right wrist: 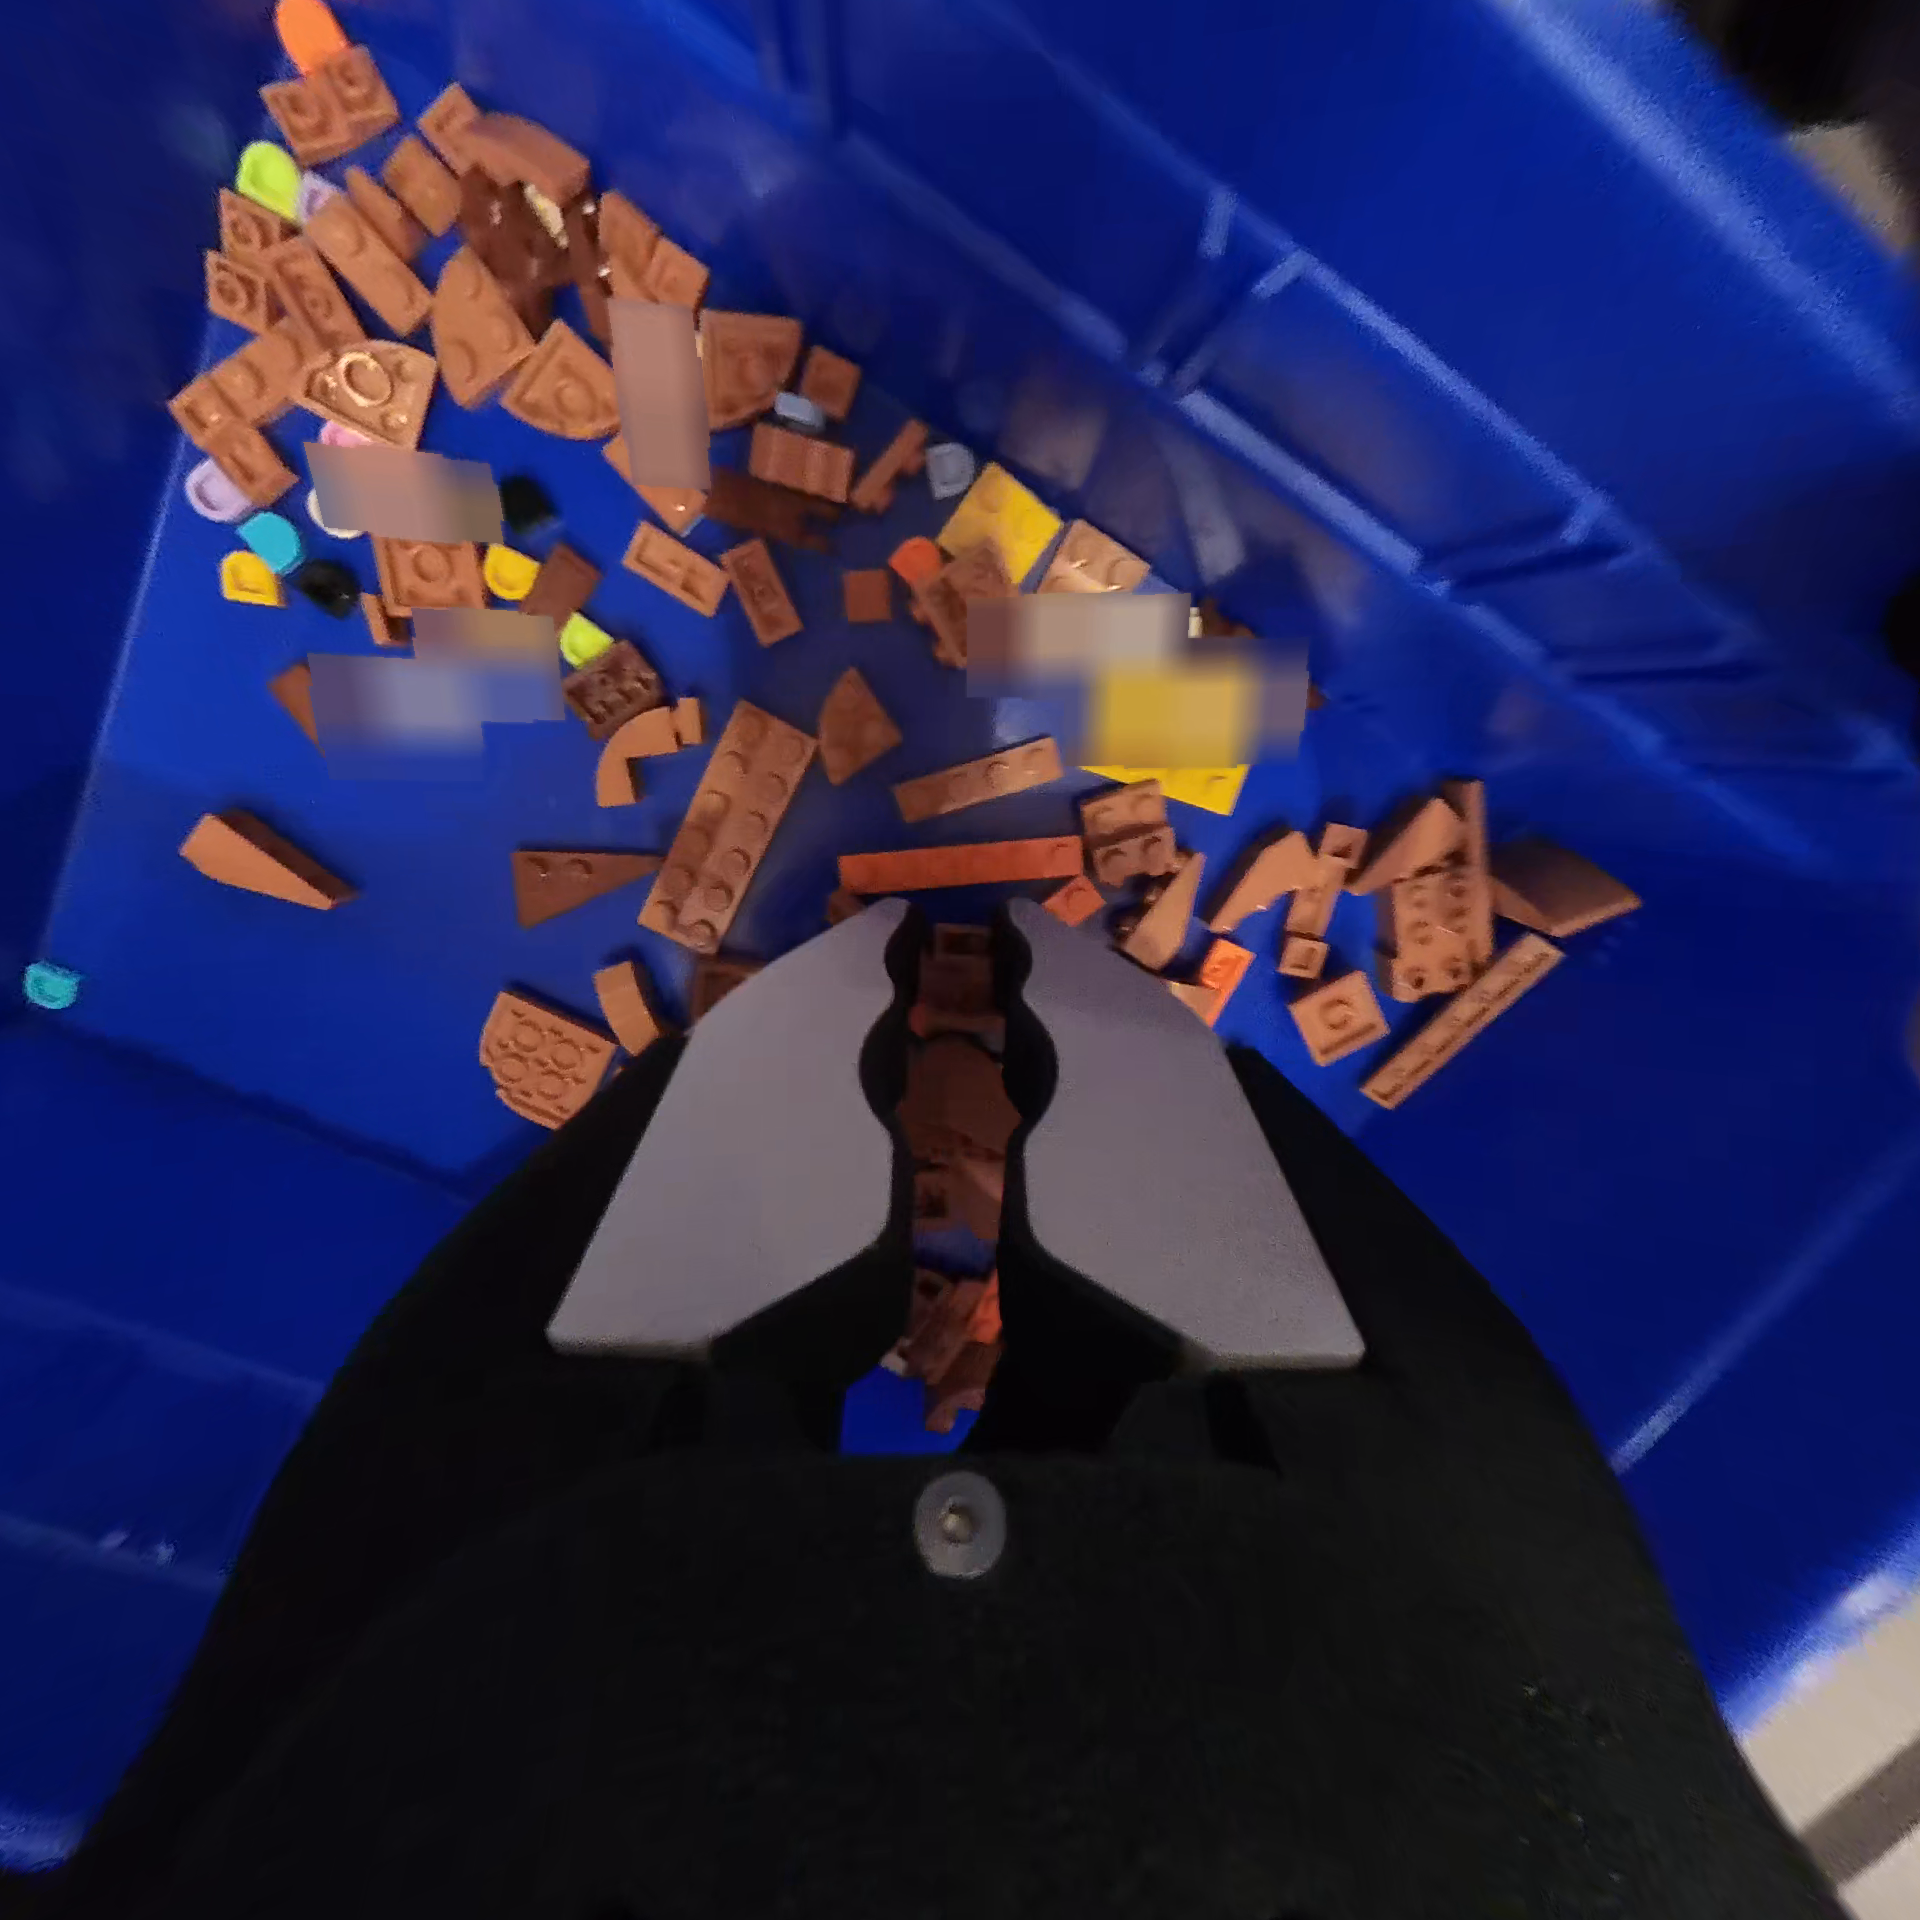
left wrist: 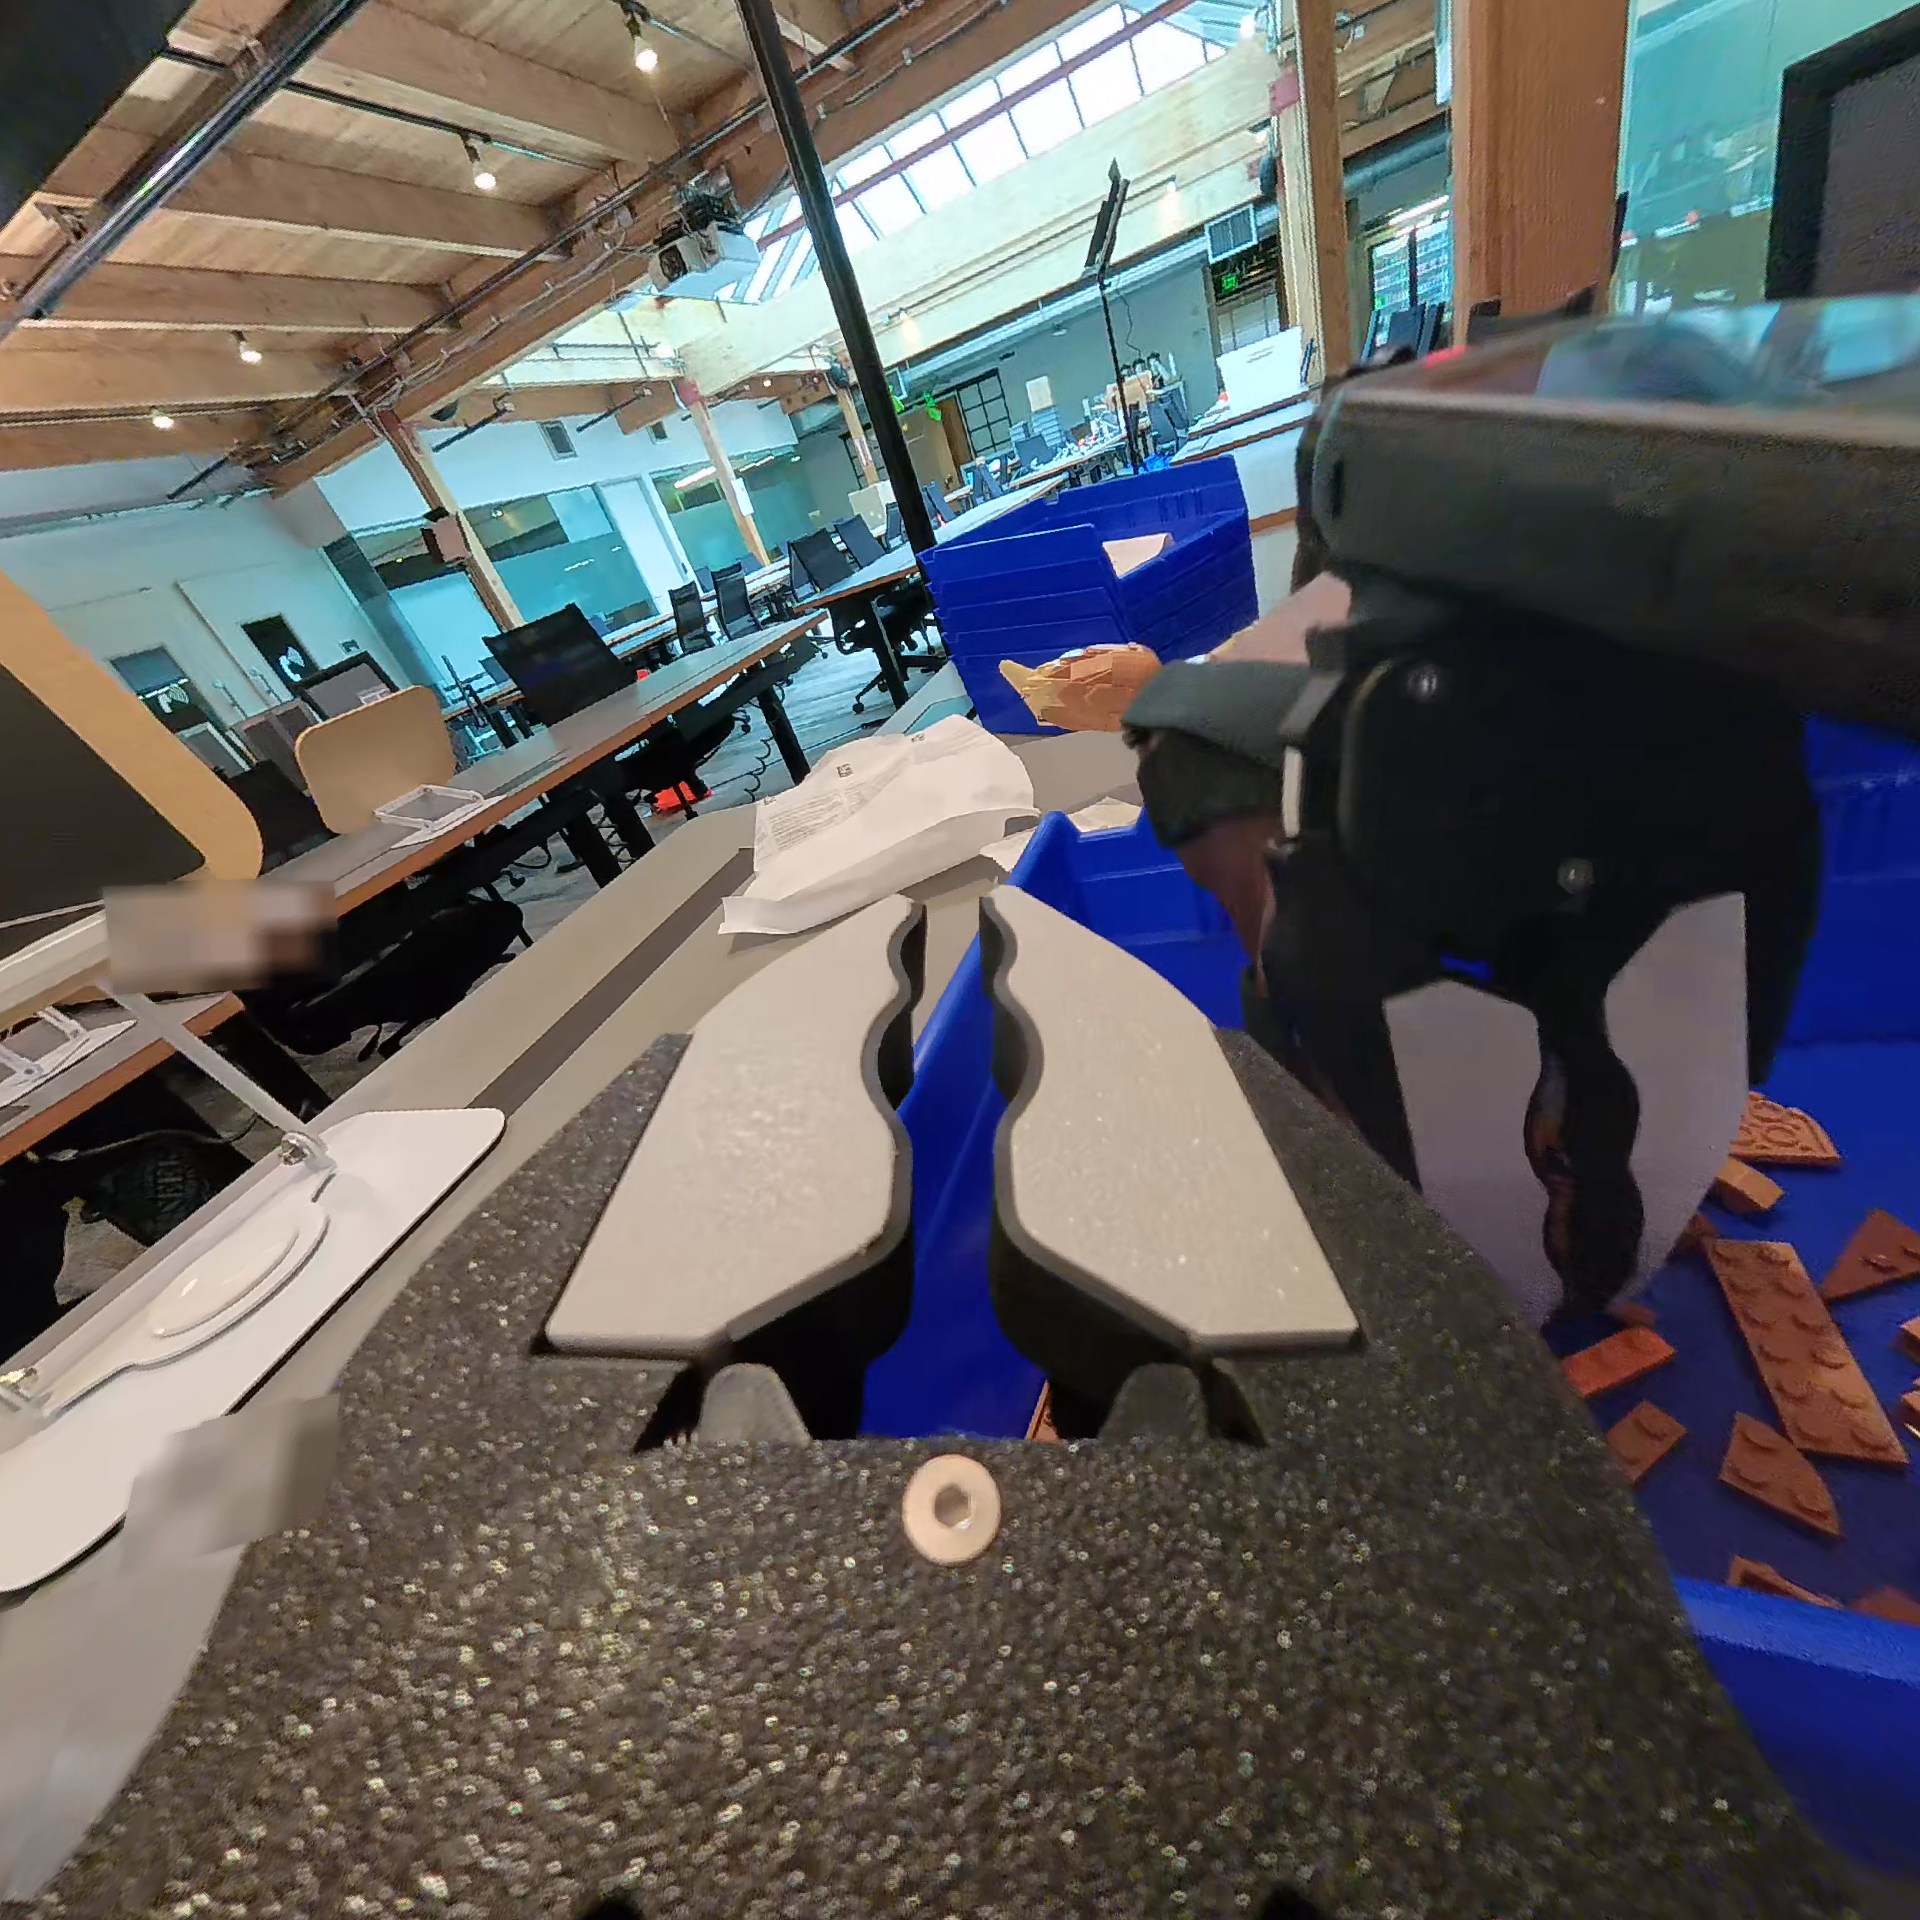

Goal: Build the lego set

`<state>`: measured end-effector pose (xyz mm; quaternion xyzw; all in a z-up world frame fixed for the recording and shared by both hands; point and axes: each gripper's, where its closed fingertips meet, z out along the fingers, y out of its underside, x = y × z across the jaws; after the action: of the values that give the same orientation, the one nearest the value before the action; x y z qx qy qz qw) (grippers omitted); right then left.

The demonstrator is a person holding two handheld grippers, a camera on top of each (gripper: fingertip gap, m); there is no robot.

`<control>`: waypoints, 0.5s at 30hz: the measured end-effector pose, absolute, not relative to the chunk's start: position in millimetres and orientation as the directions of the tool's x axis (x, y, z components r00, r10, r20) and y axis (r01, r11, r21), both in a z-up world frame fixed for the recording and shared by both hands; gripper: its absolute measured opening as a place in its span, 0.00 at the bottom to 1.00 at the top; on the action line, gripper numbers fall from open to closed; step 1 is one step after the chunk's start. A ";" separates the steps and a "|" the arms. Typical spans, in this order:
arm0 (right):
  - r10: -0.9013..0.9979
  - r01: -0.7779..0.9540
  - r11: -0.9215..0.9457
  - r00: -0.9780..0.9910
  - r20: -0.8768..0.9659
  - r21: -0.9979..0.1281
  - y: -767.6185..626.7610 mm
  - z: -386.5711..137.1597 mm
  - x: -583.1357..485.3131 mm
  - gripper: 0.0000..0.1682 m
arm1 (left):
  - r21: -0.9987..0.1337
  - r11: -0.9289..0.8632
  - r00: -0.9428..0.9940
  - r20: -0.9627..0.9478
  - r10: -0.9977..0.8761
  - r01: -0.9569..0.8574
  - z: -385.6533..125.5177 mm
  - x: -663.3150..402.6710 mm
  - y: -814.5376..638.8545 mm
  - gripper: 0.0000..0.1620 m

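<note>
Left wrist view: left tool [left wrist: 951,914] held above the near wall of a blue bin [left wrist: 1101,894], fingers a narrow gap apart, nothing between them. Grey surface [left wrist: 623,935] beyond, with white paper sheets [left wrist: 883,821] lying on it. A partly built tan model [left wrist: 1086,681] sits past the bin, near a stack of blue bins [left wrist: 1091,582]. Right tool [left wrist: 1590,1288] reaches down into the bin, tips at the floor among brown lego pieces [left wrist: 1797,1351].

Right wrist view: right tool [right wrist: 958,920] points down at the bin floor [right wrist: 416,935], fingers a narrow gap apart; brown pieces show through the gap, but whether any is pinched I cannot tell. Loose pieces [right wrist: 727,821], mostly brown with a few yellow, orange and pastel, lie scattered across the floor.
</note>
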<state>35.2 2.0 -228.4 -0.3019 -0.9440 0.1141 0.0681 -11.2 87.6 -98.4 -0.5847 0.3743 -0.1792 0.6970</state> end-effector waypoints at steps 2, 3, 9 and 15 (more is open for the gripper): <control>0.598 0.579 0.787 -0.801 0.033 -0.215 5.0 -237.4 37.3 0.07 | -0.950 0.250 0.655 -0.312 -0.689 -0.189 -98.7 -11.1 87.4 0.06; 0.610 0.595 0.781 -0.792 0.026 -0.188 8.6 -240.9 38.5 0.07 | -0.949 0.250 0.654 -0.313 -0.688 -0.191 -98.8 -11.1 87.5 0.06; 0.650 0.642 0.758 -0.758 0.051 -0.114 27.0 -240.0 41.5 0.03 | -0.949 0.243 0.652 -0.315 -0.689 -0.201 -100.0 -10.2 87.8 0.06; 0.705 0.701 0.709 -0.705 0.077 -0.075 44.0 -235.8 37.1 0.00 | -0.947 0.244 0.651 -0.322 -0.688 -0.209 -100.4 -9.5 87.7 0.06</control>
<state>37.1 44.0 -235.8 -0.3810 -0.9230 0.0200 0.0502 -9.5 87.7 -100.4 -0.5898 0.3803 -0.1730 0.6911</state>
